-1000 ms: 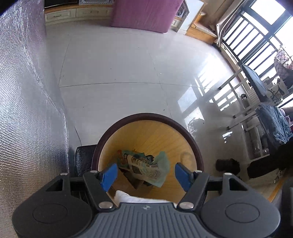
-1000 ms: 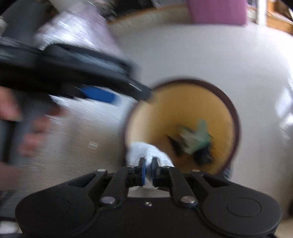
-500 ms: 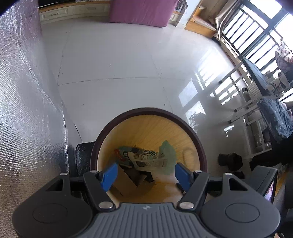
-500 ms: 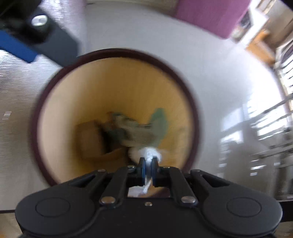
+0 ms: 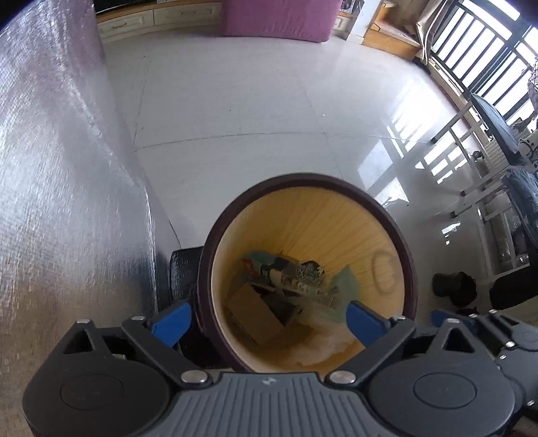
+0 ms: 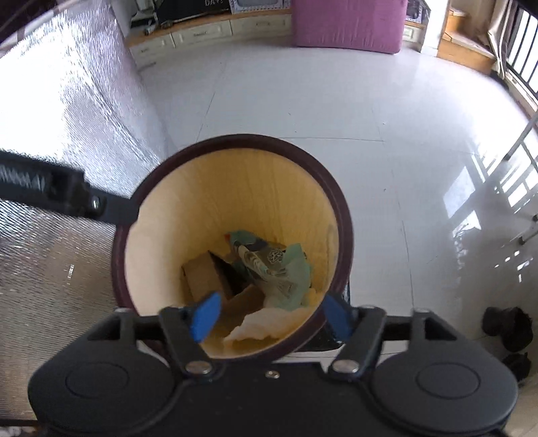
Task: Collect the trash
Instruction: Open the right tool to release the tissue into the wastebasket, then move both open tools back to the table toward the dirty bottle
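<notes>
Here, my right gripper [image 6: 270,317] points steeply down over a round bin with a dark brown rim and pale yellow wood-grain inside [image 6: 235,188]. Its blue-padded jaws have just been opening and now stand apart, nothing between them. Directly below, at six o'clock on the bin floor, lies a crumpled white tissue [image 6: 265,322], loose. At nine o'clock of it sits a torn brown cardboard box [image 6: 205,279]; at twelve, crumpled green printed wrappers [image 6: 272,269].

My left gripper [image 5: 269,322] hangs over the same bin, its jaws also just opened further, now very wide and empty, one blue pad outside the rim at eight o'clock, the other over the inside at four.

A silver quilted foil sheet [image 5: 67,201] fills the nine o'clock side. Glossy white floor tiles [image 5: 235,101] stretch toward twelve, ending at a pink fabric block [image 6: 346,23].
</notes>
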Tool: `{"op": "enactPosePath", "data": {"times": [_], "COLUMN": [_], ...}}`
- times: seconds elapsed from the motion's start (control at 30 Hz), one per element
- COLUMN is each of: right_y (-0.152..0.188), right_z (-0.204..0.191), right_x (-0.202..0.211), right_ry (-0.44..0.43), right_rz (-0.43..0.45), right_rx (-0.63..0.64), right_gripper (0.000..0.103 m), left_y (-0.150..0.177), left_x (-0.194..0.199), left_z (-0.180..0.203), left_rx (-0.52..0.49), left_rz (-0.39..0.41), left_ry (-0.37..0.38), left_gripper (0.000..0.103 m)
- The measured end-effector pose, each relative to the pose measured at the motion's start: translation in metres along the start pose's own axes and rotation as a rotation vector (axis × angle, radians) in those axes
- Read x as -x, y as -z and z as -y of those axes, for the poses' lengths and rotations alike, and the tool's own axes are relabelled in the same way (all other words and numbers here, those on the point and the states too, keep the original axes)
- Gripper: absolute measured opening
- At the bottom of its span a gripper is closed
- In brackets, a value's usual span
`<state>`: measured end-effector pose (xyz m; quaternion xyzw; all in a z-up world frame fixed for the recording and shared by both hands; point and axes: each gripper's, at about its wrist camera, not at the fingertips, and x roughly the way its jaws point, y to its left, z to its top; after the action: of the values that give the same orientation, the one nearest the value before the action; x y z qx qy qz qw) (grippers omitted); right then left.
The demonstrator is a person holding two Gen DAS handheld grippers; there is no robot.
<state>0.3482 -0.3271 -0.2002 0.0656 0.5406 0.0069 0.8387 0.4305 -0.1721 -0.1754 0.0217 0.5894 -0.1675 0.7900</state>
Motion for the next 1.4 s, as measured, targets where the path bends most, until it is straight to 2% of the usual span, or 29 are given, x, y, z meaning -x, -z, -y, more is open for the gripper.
{"op": "enactPosePath", "data": {"times": [0.23,0.47,0.73,1.0,1.4], "right_y": [0.012,0.023,0.040,0.059,0.090], "right_z": [0.006,0.008,0.006,0.001,-0.027], "right_x": [0.025,0.061,0.100,0.158,0.230], "right_ry": [0.015,0.040,0.043,0.048,0.065], "right_rz": [0.053,0.100,0.161,0.283,0.440], "right_rx": [-0.053,-0.064,-0.076,-0.088,-0.032], "right_gripper": [0.095,0.103,0.103,0.103,0.103], "left_y": [0.028,0.056,0.082,0.113,0.156], "left_x": [0.016,0.040,0.086,0.137,0.216], "left_z": [-0.004,-0.006,0.004,0.009,0.008], "left_rx": [0.019,0.011,-0.015,-0.048,-0.088], "left_rz": [0.032,0.066,0.135,0.233,0.438], "left_ry": [-0.025,-0.055,-0.038,-0.028,0.008], "left_gripper": [0.103,0.103,0.103,0.103,0.103]}}
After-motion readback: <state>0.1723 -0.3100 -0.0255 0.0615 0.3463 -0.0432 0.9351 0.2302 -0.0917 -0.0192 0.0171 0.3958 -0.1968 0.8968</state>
